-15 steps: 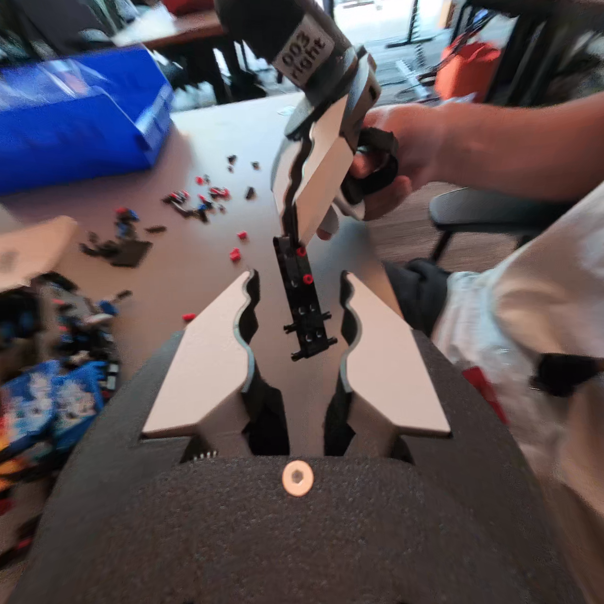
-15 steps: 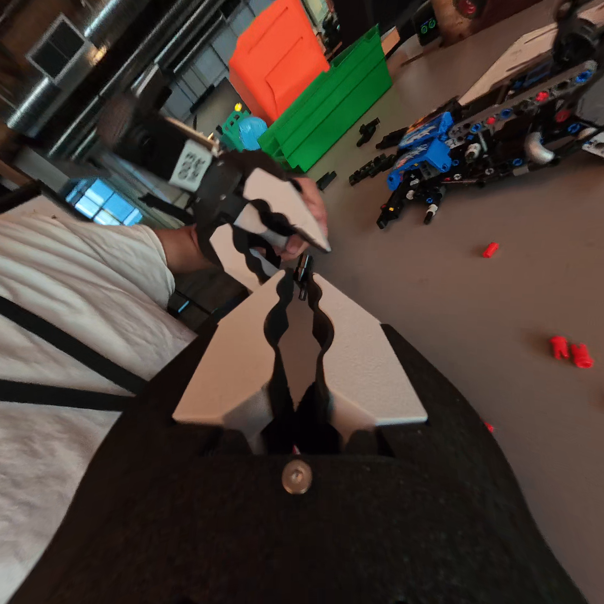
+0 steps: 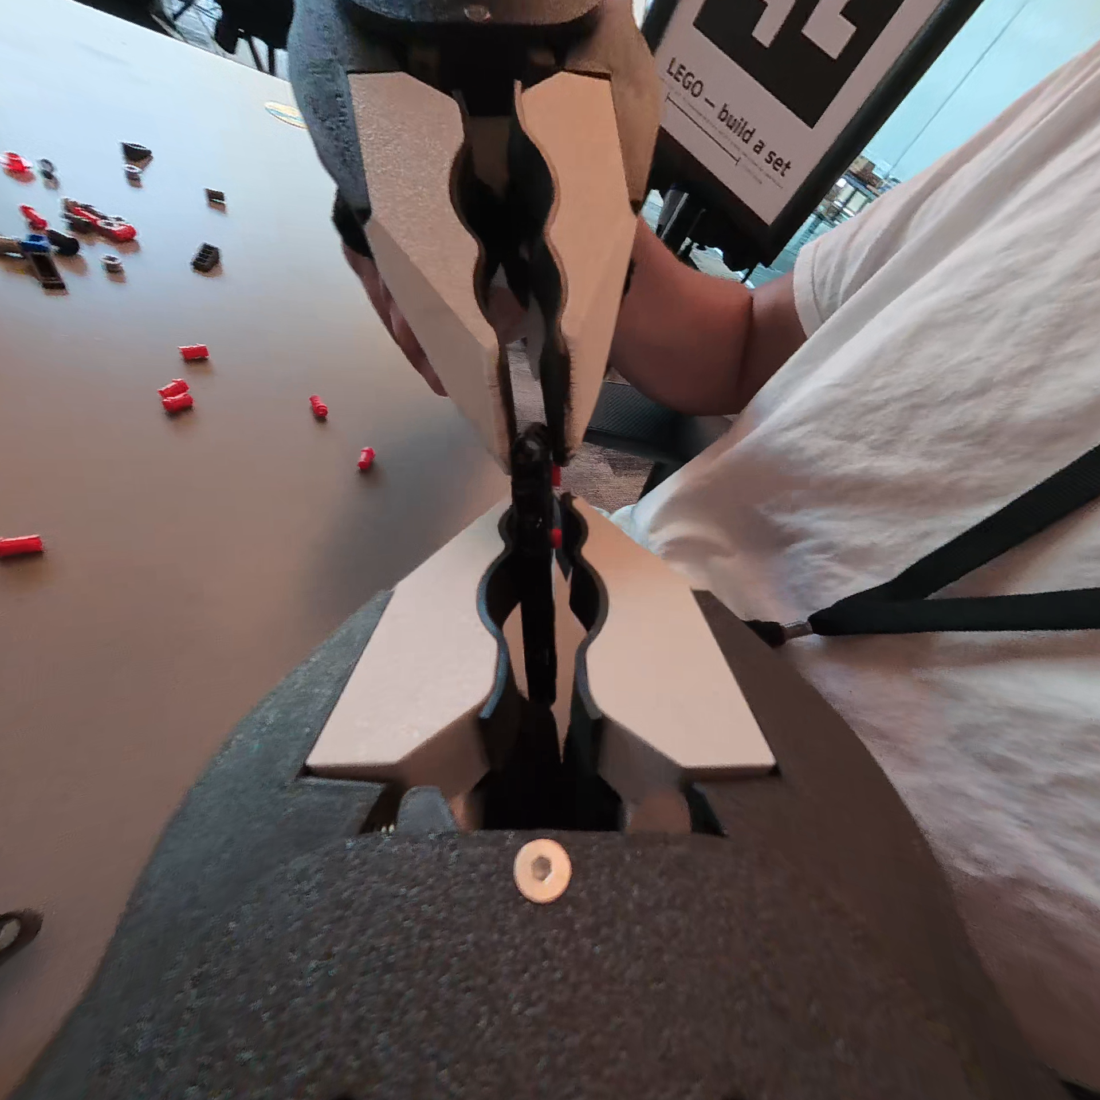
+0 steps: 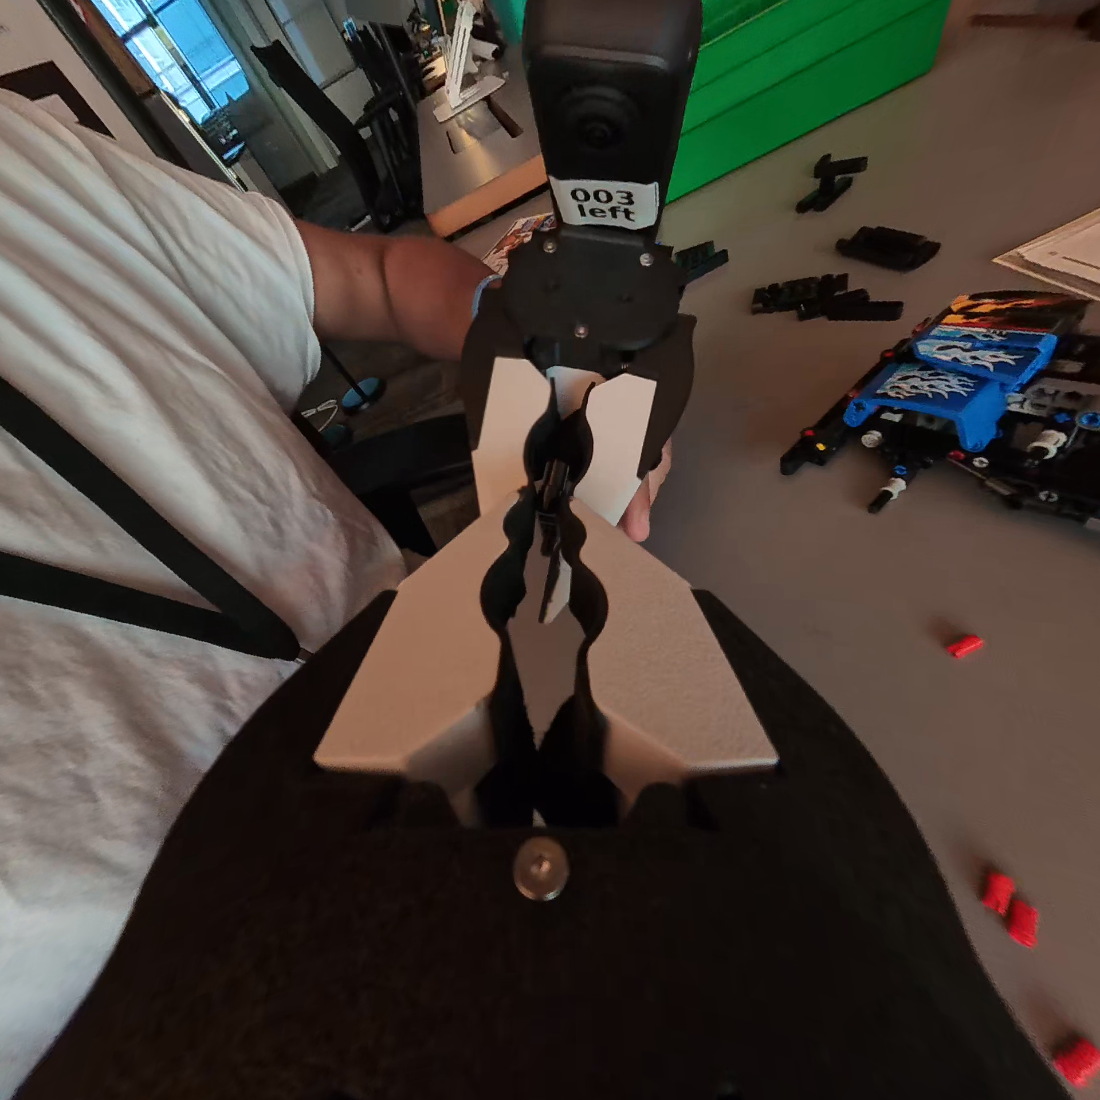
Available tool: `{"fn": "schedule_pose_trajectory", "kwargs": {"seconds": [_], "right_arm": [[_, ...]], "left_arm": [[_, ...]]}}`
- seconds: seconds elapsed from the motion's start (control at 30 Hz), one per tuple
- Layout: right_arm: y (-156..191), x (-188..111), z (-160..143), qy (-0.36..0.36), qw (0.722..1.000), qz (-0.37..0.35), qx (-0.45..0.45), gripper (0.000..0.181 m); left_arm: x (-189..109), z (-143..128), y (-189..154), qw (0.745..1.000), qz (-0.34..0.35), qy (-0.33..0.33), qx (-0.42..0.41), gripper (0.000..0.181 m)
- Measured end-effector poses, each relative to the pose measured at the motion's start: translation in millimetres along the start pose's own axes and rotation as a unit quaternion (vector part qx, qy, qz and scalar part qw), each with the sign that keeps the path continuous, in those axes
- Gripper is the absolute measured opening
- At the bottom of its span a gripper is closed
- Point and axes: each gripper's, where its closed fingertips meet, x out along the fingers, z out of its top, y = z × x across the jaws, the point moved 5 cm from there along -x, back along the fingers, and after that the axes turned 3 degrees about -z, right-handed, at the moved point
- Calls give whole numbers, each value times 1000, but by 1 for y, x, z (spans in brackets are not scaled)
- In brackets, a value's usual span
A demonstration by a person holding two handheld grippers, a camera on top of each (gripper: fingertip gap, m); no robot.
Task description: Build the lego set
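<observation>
A long black lego beam (image 3: pixel 537 595) with red pins in it is held off the table between the two grippers, seen edge-on. My left gripper (image 3: pixel 538 512) is shut on the near part of the beam. My right gripper (image 3: pixel 536 453) comes in from the top of the left wrist view, tip to tip with the left one, and is shut on the beam's far end. In the right wrist view my right gripper (image 4: pixel 544 506) points at the left gripper (image 4: pixel 556 470), and only a short piece of the beam (image 4: pixel 553 491) shows between them.
Loose red pins (image 3: pixel 175 396) and small black pieces (image 3: pixel 205 257) lie on the table at the left. A partly built blue and black model (image 4: pixel 976 405), black beams (image 4: pixel 827 300), a green bin (image 4: pixel 803 77) and more red pins (image 4: pixel 1012 908) lie at the right. The person's white shirt (image 3: pixel 893 357) is close. The left gripper's tips are roughly 5 cm from the right gripper's.
My left gripper was open around the beam and has shut on it. Both grippers have swung round so that they face each other tip to tip, closer to the person's body.
</observation>
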Motion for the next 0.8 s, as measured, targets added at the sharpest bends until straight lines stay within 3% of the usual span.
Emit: {"fn": "schedule_pose_trajectory", "kwargs": {"seconds": [0.23, 0.37, 0.47, 0.6, 0.7, 0.8], "right_arm": [[-3, -8, -2, 15, 1000, -13, -6, 6], [-7, -10, 4, -29, 999, -34, -7, 7], [-15, -31, 5, -54, 995, -83, -15, 19], [-33, -55, -46, 65, 976, -202, -46, 19], [-33, -52, -81, 107, 971, -211, -28, 22], [-37, -51, -92, 122, 960, -246, -55, 21]], "left_arm": [[-5, 3, 4, 1000, 13, -18, -5, 3], [-9, 8, 8, 998, 28, -48, -18, 3], [-16, 10, 20, 995, 62, -68, -46, 3], [-21, 8, 33, 990, 97, -66, -73, 2], [-20, 7, 34, 990, 101, -65, -78, 3], [-20, 9, 33, 990, 97, -67, -72, 2]]}}
